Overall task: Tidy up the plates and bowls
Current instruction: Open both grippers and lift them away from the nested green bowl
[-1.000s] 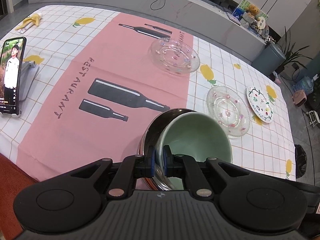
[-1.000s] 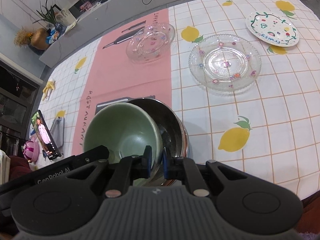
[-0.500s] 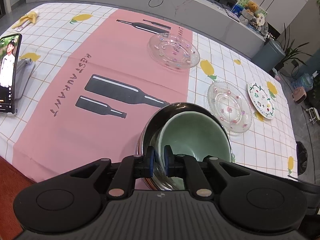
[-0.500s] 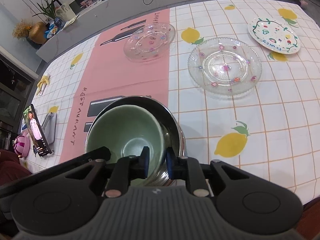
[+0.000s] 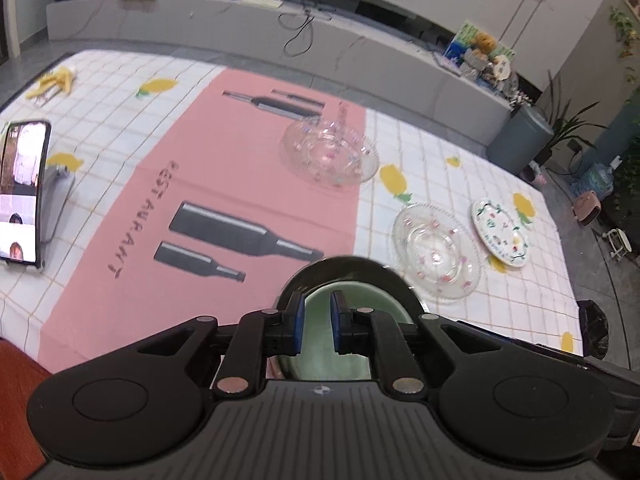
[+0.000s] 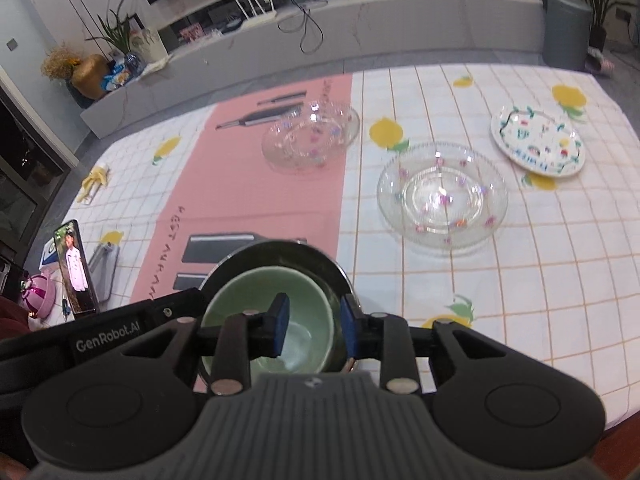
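A pale green bowl (image 6: 276,304) sits inside a steel bowl (image 6: 320,264) at the table's near edge; both also show in the left wrist view, green bowl (image 5: 360,296) and steel bowl (image 5: 352,266). My left gripper (image 5: 317,320) is open above the green bowl, holding nothing. My right gripper (image 6: 314,326) is open above the bowls' right rims, holding nothing. A clear glass bowl (image 6: 310,136), a clear glass plate (image 6: 442,194) and a white painted plate (image 6: 538,140) lie further back.
A phone on a stand (image 5: 22,192) stands at the left. The table's near edge runs just under both grippers. A banana peel (image 5: 52,82) lies at the far left. A grey counter (image 5: 280,40) runs behind the table.
Both grippers opened and let go of the bowl rims. The green bowl settled flat inside the steel bowl. Both grippers lifted and pulled back.
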`<state>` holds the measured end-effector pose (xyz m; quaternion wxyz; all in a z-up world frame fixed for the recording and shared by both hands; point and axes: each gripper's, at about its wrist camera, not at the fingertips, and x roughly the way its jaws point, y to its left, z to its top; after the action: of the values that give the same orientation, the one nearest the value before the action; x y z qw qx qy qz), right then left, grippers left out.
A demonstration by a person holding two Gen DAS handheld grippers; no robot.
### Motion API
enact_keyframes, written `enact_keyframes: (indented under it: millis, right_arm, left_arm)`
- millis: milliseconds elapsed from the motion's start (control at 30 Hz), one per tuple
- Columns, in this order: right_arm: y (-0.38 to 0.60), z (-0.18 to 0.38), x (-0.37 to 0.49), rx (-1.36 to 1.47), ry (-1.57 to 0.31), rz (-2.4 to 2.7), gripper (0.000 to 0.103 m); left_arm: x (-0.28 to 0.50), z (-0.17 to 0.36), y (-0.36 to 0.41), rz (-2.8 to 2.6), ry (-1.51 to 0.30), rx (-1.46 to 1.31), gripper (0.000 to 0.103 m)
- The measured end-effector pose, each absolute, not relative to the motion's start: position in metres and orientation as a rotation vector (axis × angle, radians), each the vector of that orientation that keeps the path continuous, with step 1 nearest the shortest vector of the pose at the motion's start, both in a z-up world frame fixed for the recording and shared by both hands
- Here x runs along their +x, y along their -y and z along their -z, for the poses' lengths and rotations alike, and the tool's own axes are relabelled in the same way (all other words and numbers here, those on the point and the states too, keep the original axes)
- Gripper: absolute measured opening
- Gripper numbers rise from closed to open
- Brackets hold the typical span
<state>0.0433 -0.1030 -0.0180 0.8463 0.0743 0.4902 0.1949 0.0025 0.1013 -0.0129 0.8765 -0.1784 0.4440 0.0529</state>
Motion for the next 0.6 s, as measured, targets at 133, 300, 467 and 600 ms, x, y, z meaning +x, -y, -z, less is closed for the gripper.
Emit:
enact_keyframes:
  millis: [133,300,467,600]
  right_arm:
    - [0.113,0.008,0.038,0.149,-0.984,-0.395,0.031]
    - [0.142,-0.003,0.036,0.210,-0.918,-0.347,0.034]
    - [0.180,-0.006,0.037,0.300,-0.855,-0.272,0.039]
    - [0.211,-0.002,0.036,0.374,-0.824,-0.209,0.043]
  left_arm:
    - [-0.004,0.001,-0.089,-0.078,-0.863,-0.321,0.021]
    - [-0.010,-0.010,-0.074,-0.003,-0.758,-0.321,0.028]
    - [-0.009,-0.011,-0.057,0.071,-0.675,-0.416,0.045]
    - [-0.001,-0.010,-0.042,0.098,-0.655,-0.465,0.051]
